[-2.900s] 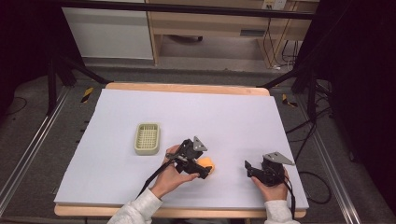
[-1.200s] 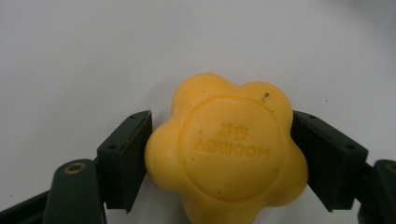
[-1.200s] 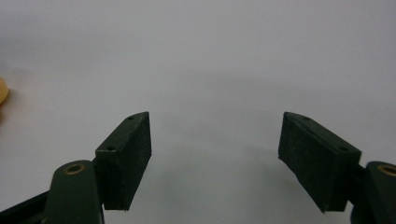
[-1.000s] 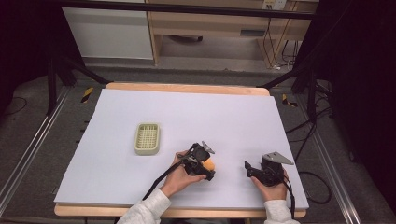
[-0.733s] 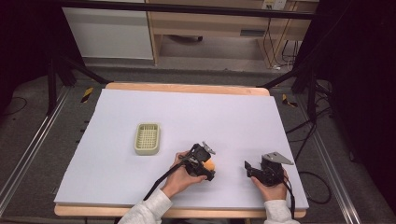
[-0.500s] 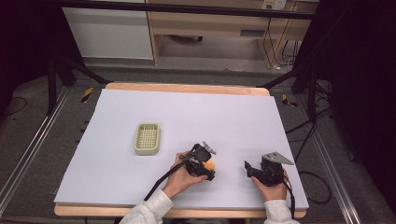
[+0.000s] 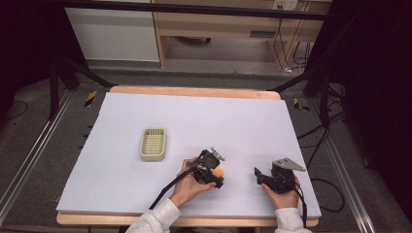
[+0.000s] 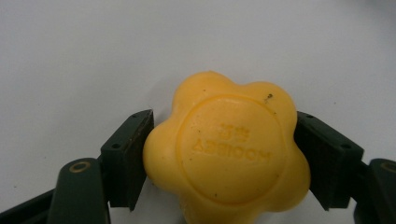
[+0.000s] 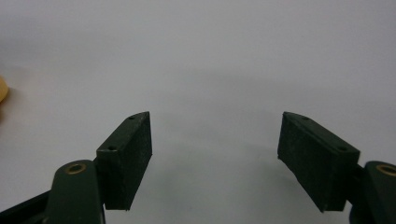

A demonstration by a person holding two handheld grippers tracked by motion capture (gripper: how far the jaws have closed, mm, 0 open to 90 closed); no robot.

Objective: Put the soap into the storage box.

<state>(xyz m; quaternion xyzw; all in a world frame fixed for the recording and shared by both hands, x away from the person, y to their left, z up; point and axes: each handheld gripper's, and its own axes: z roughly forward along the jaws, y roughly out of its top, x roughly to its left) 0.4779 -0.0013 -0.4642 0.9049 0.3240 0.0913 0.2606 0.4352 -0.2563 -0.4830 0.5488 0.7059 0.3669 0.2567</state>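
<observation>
A yellow flower-shaped soap bar [image 8: 229, 149] with embossed letters lies on the white table mat [image 7: 194, 116], near its front edge. My left gripper [image 8: 223, 161] is shut on it, one jaw pressing each side. From above, the soap [image 7: 220, 172] peeks out orange beside the left gripper [image 7: 216, 175], which a hand holds tilted down. To the right my right gripper [image 7: 258, 175] rests low on the mat, pointing left, open and with nothing in it. In the right gripper view, the gripper [image 9: 215, 154] has bare mat between its jaws, and a sliver of the soap [image 9: 3, 88] shows at the left edge.
A small pale green slatted basket [image 7: 153, 143] stands on the mat, left of and a little beyond the left gripper. A cable trails from each gripper toward the front edge. Wooden table edges frame the mat.
Since the earliest frame the left gripper has shifted slightly right and toward the front edge, tilting down over the soap. In the last second nothing has visibly moved. The right gripper stays put.
</observation>
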